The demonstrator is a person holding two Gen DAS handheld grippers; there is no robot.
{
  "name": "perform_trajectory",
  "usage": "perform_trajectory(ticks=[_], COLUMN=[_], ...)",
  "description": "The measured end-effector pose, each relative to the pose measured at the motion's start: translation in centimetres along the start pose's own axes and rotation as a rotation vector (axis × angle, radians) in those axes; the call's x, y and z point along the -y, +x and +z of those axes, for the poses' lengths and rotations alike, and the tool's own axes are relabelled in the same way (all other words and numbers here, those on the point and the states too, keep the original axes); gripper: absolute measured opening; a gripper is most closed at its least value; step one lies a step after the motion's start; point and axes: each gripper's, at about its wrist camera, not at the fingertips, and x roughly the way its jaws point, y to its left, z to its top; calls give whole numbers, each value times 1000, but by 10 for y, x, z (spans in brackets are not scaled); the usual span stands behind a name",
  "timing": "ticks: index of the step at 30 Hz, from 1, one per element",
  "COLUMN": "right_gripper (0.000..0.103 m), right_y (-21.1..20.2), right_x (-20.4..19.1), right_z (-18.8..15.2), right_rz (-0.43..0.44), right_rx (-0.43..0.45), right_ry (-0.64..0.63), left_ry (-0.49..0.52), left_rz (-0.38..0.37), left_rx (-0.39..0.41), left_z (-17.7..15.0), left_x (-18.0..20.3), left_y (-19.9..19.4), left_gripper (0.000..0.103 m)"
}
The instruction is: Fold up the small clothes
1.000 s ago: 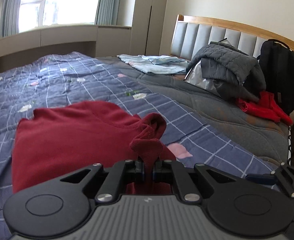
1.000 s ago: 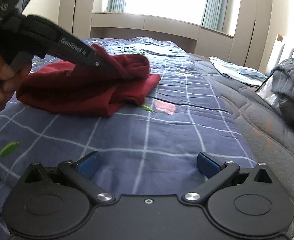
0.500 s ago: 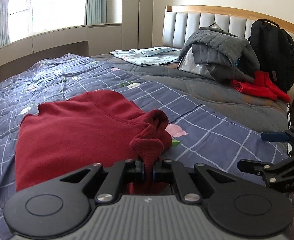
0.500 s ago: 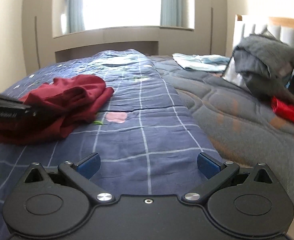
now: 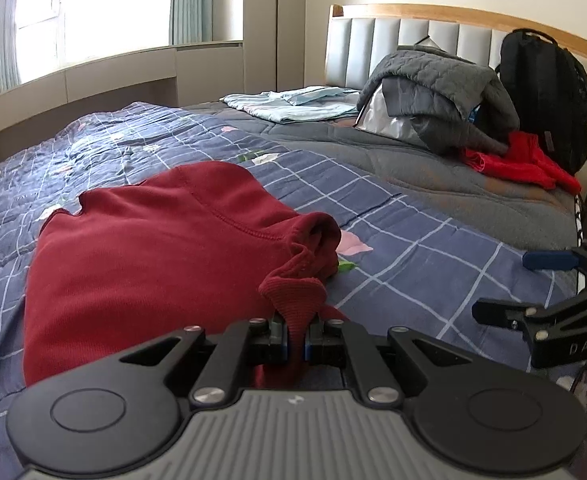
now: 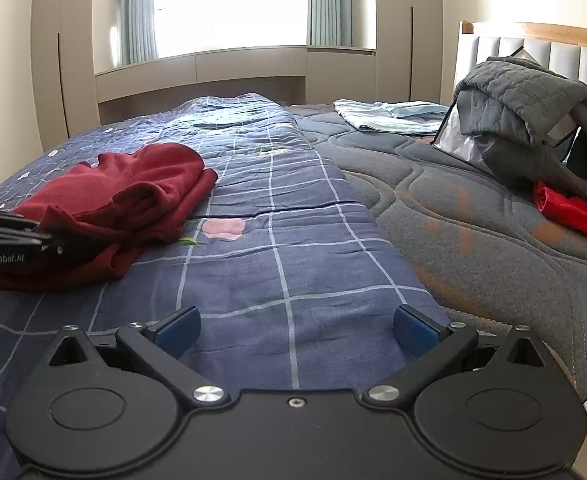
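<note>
A dark red sweatshirt [image 5: 153, 248] lies partly folded on the blue checked quilt [image 5: 413, 248]. My left gripper [image 5: 295, 344] is shut on a ribbed edge of the dark red sweatshirt, pinched between its pads just above the quilt. In the right wrist view the same sweatshirt [image 6: 133, 196] lies at the left, with the left gripper [image 6: 49, 246] gripping its near edge. My right gripper [image 6: 295, 326] stands open over bare quilt [image 6: 293, 240], nothing between its blue pads; it also shows at the right edge of the left wrist view [image 5: 509, 286].
A grey quilted jacket [image 5: 437, 92] on a silver bag, a bright red garment [image 5: 521, 160] and a black backpack [image 5: 545, 92] crowd the headboard end. A light blue folded garment [image 5: 293, 104] lies further back. The bed's edge drops off at right [image 6: 573, 360].
Both views have swung toward the headboard. The right gripper has drawn away from the sweatshirt, which now lies further left in its view. The left gripper still pinches the red edge.
</note>
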Motion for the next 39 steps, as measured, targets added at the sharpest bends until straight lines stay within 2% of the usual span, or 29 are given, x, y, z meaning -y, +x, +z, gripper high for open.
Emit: perform_trajectory(ticks=[3,4,6,7,8,11,15,16,19,21,25,29,31,34,39], right_gripper=[103,103,103,102,102,103,103,102,103,103,103,103,102,102,102], right_y=[0,0,-1,-1,-1,-1,-4,-4,-3,-2,1,8,15,23,32], right_x=[-1,-1,-1,-1,0,2,3,3,-1,-6,-26,-54,-70,-89,-94], right_z=[0,0,1,1,2,2,2,2,5,10,27,44,47,46,44], right_rz=[-3,-2,-3,-4,-7,-17,-23,-24,-28,-15,69,179,227,254,194], right_rx=[0,0,1,1,0,-3,-3,-4,-6,3,47,67,50,38,19], right_ry=[2,2,4,5,6,12,23,22,10,0,-26,-74,-113,-159,-170], left_ry=[-1,-10,-28,-50,-71,-114,-189,-217,-302,-351,-452,-573,-612,-638,-616], left_rz=[5,6,-9,-39,-58,-80,-62,-53,14,90,243,326,348,343,337], left_rx=[-2,-5,-6,0,7,25,65,78,118,116,51,-9,-19,-9,-16], left_z=[0,0,0,0,-1,-2,-1,0,1,1,-5,-11,-16,-23,-24], left_x=[1,2,2,1,1,0,-8,-12,-29,-44,-79,-108,-118,-125,-123], left_y=[-1,-1,-4,-6,-8,-15,-29,-34,-47,-51,-46,-43,-47,-52,-49], left_gripper=[10,15,38,59,70,80,94,100,103,103,103,103,103,103,103])
